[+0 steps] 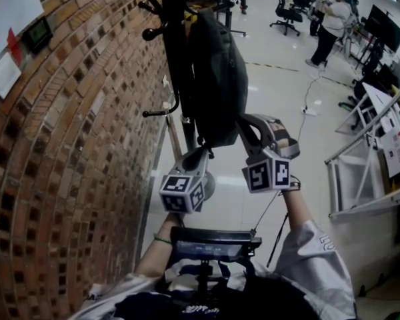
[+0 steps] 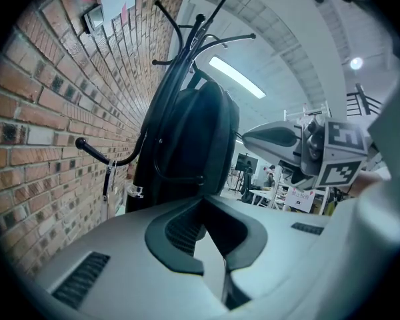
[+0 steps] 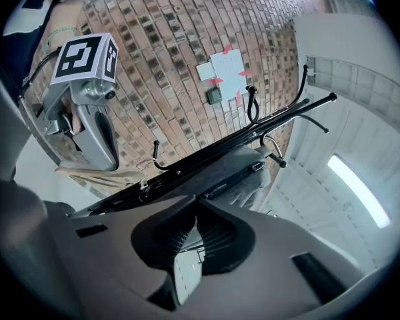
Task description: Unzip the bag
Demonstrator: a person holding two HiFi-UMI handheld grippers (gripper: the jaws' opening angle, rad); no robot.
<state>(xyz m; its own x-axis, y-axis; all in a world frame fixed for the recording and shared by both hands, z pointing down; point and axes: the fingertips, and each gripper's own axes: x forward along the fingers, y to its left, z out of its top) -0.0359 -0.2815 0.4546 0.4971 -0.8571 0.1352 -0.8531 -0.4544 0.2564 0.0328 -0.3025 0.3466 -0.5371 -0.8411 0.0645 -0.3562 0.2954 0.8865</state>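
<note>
A dark bag (image 1: 217,72) hangs from a black coat rack (image 1: 173,32) beside the brick wall; it also shows in the left gripper view as the bag (image 2: 193,132) and in the right gripper view as the bag (image 3: 233,169). My left gripper (image 1: 201,151) reaches up to the bag's bottom edge, and its jaws meet there on the fabric (image 2: 203,200). My right gripper (image 1: 242,121) sits against the bag's lower right side. Its jaws are closed at the tips (image 3: 199,204) where the zipper runs, and a small tab shows between the pads.
The brick wall (image 1: 67,145) runs close along the left, with hooks (image 1: 153,112) sticking out of the rack. A white metal frame (image 1: 360,172) stands at the right. A cable (image 1: 307,99) lies on the floor. A person (image 1: 330,22) and office chairs (image 1: 287,9) are far back.
</note>
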